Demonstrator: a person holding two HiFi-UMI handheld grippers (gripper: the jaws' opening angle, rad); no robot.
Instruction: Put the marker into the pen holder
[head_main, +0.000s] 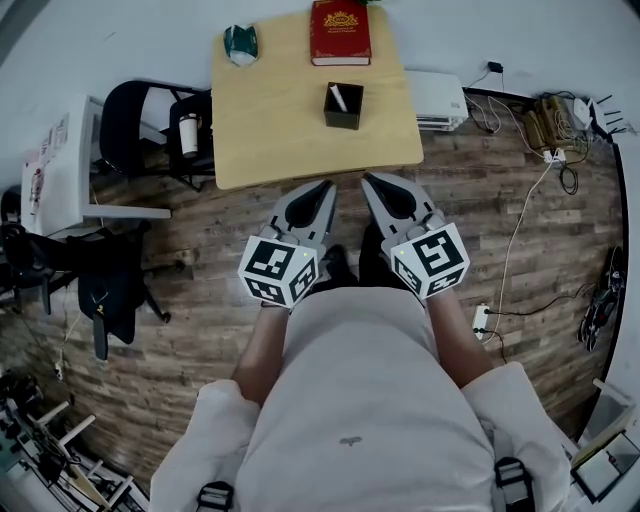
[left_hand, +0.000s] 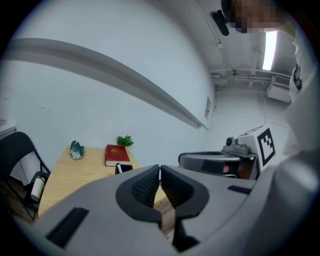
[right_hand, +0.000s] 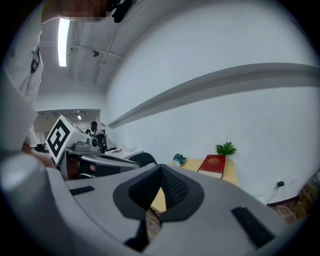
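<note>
A black pen holder (head_main: 345, 113) stands on the light wooden table (head_main: 280, 120), a white marker (head_main: 338, 97) leaning inside it. In the left gripper view the pen holder (left_hand: 123, 169) peeks out just above the jaws. My left gripper (head_main: 328, 186) and right gripper (head_main: 368, 180) hang side by side over the floor, short of the table's near edge and close to my body. Both are shut with nothing between the pads. Seen from its own camera, the left gripper (left_hand: 159, 171) has its tips touching, and so does the right gripper (right_hand: 161, 171).
A red book (head_main: 340, 32) lies at the table's far edge and a teal object (head_main: 240, 44) at its far left corner. Black chairs (head_main: 150, 125) with a bottle (head_main: 188, 133) stand left of the table. A white unit (head_main: 437, 98) and floor cables (head_main: 520, 230) lie to the right.
</note>
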